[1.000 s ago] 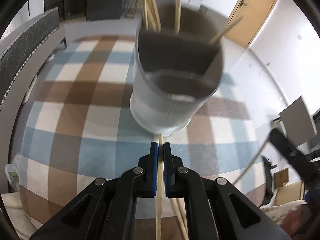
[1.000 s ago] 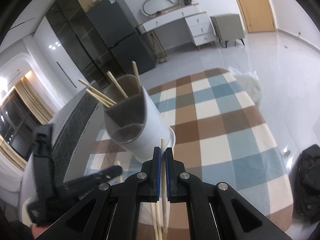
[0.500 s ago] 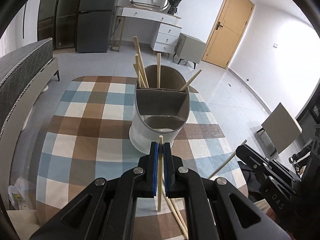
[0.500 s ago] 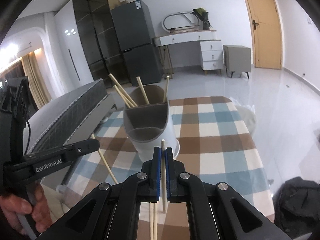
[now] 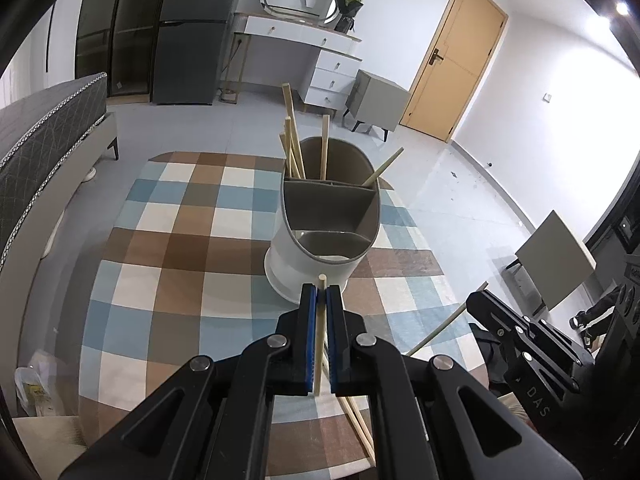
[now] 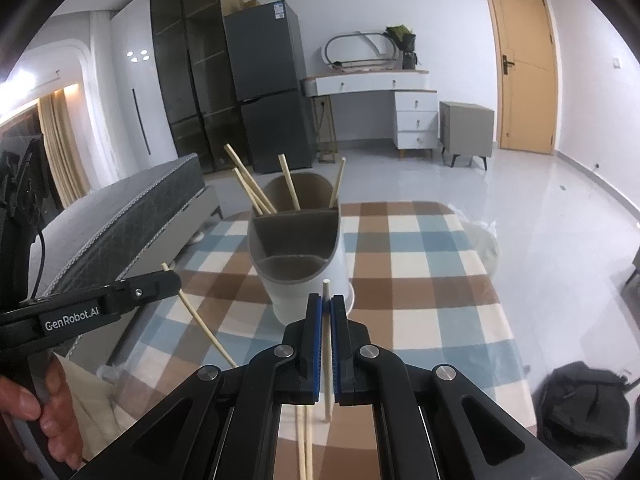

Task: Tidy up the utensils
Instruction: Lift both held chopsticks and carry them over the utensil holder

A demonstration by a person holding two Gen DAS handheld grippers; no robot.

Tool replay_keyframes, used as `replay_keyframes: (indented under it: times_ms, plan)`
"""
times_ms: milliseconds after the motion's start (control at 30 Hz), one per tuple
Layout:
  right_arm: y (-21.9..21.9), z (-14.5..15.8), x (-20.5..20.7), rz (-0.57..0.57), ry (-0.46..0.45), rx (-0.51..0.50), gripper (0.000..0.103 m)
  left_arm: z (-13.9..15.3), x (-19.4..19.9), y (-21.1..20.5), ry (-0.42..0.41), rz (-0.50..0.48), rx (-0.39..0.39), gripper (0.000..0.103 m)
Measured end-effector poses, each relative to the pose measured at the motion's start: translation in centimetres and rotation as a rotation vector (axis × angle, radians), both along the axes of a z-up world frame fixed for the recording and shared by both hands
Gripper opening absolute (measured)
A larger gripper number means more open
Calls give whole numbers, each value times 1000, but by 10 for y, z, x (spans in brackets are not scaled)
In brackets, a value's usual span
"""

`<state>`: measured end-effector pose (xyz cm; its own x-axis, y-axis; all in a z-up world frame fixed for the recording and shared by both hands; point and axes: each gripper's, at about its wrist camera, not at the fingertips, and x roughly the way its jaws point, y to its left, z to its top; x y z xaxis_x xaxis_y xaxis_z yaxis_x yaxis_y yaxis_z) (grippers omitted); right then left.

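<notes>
1. Chopsticks: one stick (image 5: 319, 336) is pinched between the blue pads of the left claw (image 5: 319, 294), its tip poking just past the fingertips and its lower end hanging below them.
2. Right claw (image 6: 326, 304) is pressed together on a second stick (image 6: 327, 352), held the same way, upright between the pads with the tip just clear.
3. In the right wrist view the left claw (image 6: 170, 278) shows at the left edge, its stick (image 6: 200, 318) slanting down toward the bench; a hand (image 6: 44, 420) grips its handle.
4. In the left wrist view the right claw (image 5: 480, 304) enters from the right edge, its stick (image 5: 444, 326) slanting down and left.
5. Loose sticks (image 5: 358, 420) lie on the cloth just below the left claw; two more (image 6: 304, 444) show under the right claw, and I cannot tell whether these are the same ones.
6. Just ahead of both claws stands the holder (image 5: 320, 258), a white oval caddy with a grey lining, split into three compartments.
7. Four sticks (image 5: 296, 152) lean in the holder's far compartment; the middle and near compartments hold none that I can see.
8. Holder stands on the bench (image 5: 168, 248), which is covered by a brown, blue and cream checked cloth.
9. Beyond the bench are a grey bed (image 5: 44, 128), a dark fridge (image 6: 268, 80), a white dresser (image 5: 316, 56) and a yellow door (image 5: 456, 56).
</notes>
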<state>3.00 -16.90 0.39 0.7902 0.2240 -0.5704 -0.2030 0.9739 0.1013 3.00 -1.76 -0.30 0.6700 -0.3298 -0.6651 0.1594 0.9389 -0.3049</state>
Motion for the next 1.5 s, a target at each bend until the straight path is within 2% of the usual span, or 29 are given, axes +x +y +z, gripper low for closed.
replay_keyframes:
  times_ms: [400, 733, 1067, 1500]
  plan:
    - [-1, 22, -18, -22, -58, 5, 3, 18, -15, 6, -31, -48, -12, 0]
    - [2, 45, -14, -4, -112, 13, 3, 50, -15, 11, -85, -83, -91, 0]
    - [0, 80, 12, 17, -163, 25, 3, 82, 12, 15, -138, -76, -138, 0]
    - [16, 132, 70, 93, -255, -14, 3, 118, 73, 30, -217, -11, -194, 0]
